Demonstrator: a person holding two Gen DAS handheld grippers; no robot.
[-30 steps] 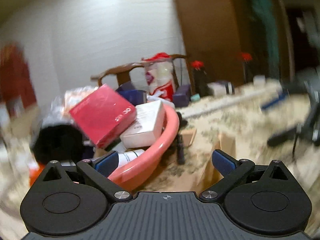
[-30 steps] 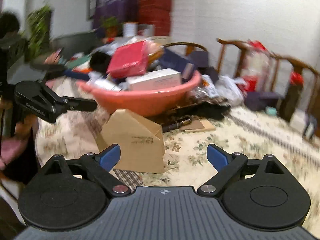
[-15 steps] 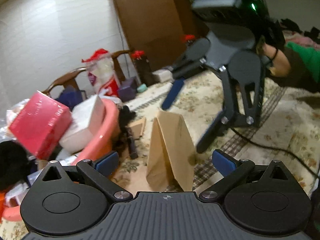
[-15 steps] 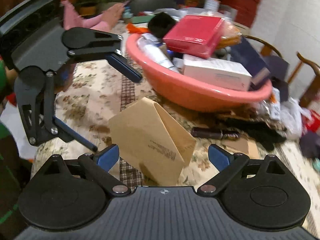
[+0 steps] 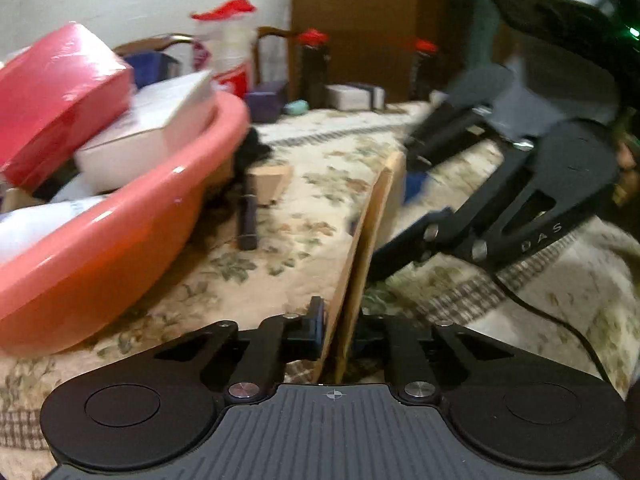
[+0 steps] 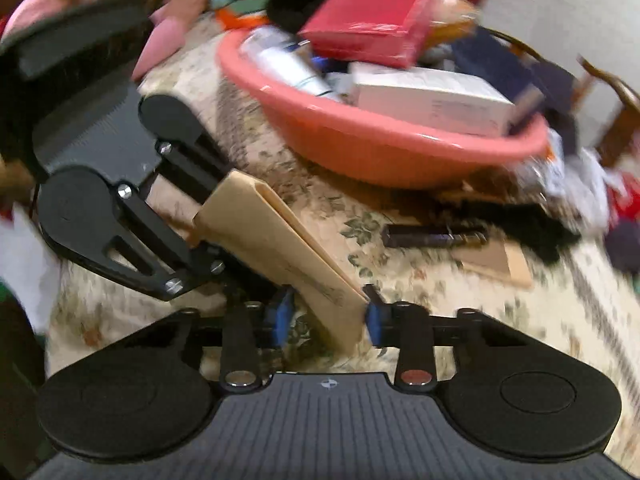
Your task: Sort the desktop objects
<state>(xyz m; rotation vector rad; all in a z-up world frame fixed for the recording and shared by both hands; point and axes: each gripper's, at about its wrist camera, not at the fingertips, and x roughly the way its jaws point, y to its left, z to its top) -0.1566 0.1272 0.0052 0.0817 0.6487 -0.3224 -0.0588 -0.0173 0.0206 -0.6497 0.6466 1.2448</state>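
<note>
Envelope (image 5: pixel 362 248) now between both tongs

Tan envelope (image 6: pixel 280 248); pink basin (image 6: pixel 384 148) holding red box (image 6: pixel 368 20); cream floral tablecloth (image 5: pixel 288 216) showing.

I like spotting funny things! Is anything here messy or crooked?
Yes. The pink basin is overfilled: a red box sits tilted on top of a white box, which pokes over the rim. Also, the brown paper envelope stands on edge, pinched by both the left gripper and right gripper.
</note>
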